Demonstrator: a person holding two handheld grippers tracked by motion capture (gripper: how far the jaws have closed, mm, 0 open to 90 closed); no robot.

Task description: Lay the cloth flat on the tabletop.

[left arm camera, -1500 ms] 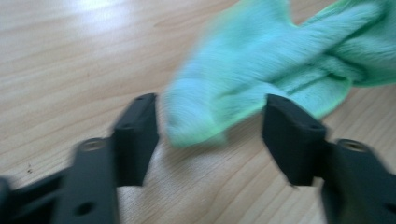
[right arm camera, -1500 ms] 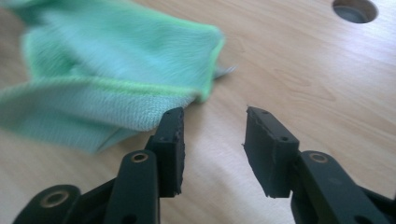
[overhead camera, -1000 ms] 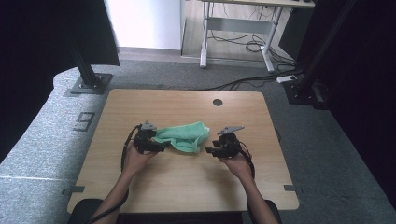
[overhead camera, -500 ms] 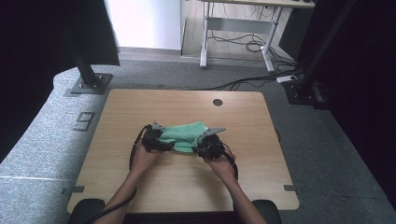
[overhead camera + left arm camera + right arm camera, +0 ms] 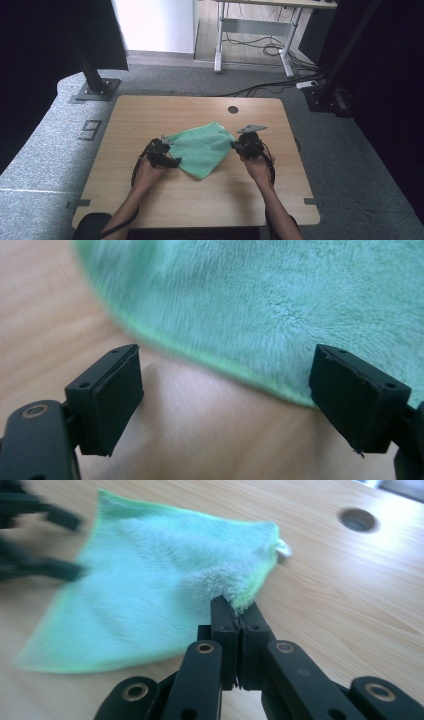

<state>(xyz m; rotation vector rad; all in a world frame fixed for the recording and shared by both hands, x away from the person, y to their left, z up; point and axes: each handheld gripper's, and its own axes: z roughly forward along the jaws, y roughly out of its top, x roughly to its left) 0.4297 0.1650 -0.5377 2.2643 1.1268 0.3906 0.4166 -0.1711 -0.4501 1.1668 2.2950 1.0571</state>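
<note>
While pinching the green cloth [image 5: 150, 595] at its edge, right gripper [image 5: 239, 611] jaws just closed on the fabric | left gripper [image 5: 225, 390] wide apart, nothing between, at cloth's opposite edge | cloth flat mid-table [image 5: 150, 200] | next: grab that edge, lift evenly, keep taut | unclear: left side of the cloth blurred, underside hidden.

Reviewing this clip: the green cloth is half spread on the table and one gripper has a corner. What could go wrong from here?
1. The right gripper pinches only the edge of the fluffy green microfibre cloth; a hard pull could slip it free.
2. The left gripper stands open, the cloth's edge unpinched between its jaws, so pulling may drag the cloth across the wooden table rather than flatten it.
</note>
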